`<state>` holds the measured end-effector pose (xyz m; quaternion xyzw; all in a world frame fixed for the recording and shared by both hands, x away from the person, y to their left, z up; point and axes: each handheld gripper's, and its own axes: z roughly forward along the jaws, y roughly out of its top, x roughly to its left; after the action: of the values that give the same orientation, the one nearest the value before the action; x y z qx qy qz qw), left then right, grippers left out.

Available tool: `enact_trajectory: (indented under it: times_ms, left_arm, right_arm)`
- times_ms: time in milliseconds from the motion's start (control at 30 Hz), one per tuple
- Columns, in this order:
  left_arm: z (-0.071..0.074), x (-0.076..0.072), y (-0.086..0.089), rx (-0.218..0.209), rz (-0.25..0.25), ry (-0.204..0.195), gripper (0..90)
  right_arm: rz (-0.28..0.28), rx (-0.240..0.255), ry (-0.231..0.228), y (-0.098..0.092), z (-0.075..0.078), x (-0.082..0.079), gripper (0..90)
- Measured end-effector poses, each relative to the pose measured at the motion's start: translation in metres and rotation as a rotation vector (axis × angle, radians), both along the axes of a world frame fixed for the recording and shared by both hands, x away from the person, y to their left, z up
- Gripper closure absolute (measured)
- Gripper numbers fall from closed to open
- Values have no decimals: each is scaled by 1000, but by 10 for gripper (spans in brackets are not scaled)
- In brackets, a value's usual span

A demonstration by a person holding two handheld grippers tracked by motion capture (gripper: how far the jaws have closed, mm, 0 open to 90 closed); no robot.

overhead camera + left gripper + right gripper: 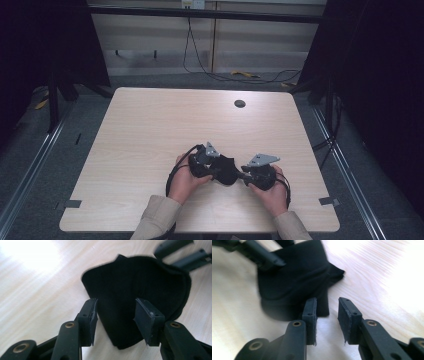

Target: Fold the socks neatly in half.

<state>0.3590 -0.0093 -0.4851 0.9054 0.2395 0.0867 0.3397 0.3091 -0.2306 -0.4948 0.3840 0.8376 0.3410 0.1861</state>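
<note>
- A black cloth (226, 169) lies crumpled on the light wooden table (150, 130), near the person's edge and a little right of the middle.
- The left gripper (216, 167) sits at the cloth's left side, held in the person's left hand (184, 181); the right gripper (244, 176) sits at the cloth's right side, held in the right hand (272, 192).
- In the left gripper view the jaws stand partly apart with the cloth (135, 300) lying between and beyond them; the pads do not press on it, so nothing is gripped.
- In the right gripper view the jaws stand a narrower gap apart over bare table; the cloth (297, 285) lies just beyond the left jaw, and nothing is held.
- Both grippers point inward towards each other across the cloth, close together.
- A small dark round grommet (240, 103) sits in the table top near its far edge, well apart from the cloth.
- A black cable (200, 60) hangs down and trails over the floor beyond the table.
</note>
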Motion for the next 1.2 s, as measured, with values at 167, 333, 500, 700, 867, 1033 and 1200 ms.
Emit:
enact_trajectory:
  times_ms: [167, 333, 500, 700, 867, 1033, 1200]
  left_arm:
    - [3, -1, 3, -6, 12, 12, 496]
    - [7, 4, 18, -69, 47, 21, 347]
    - [6, 8, 33, -121, 64, 101, 296]
    - [9, 8, 45, -160, 57, 76, 232]
    - [15, 9, 52, -176, 63, 64, 210]
    - [17, 9, 59, -180, 64, 62, 202]
    - [15, 10, 66, -181, 64, 66, 196]
  right_arm:
    - [-18, -22, -20, 1, -1, 8, 634]
    - [-13, 41, -15, -1, 0, 11, 500]
    - [-6, 72, -16, -3, 0, 10, 426]
    - [19, 114, -17, -1, 2, 12, 355]
    - [11, 119, 15, -4, 1, 13, 308]
    - [1, 123, 13, -8, 1, 11, 283]
    - [7, 123, 3, -13, 2, 8, 262]
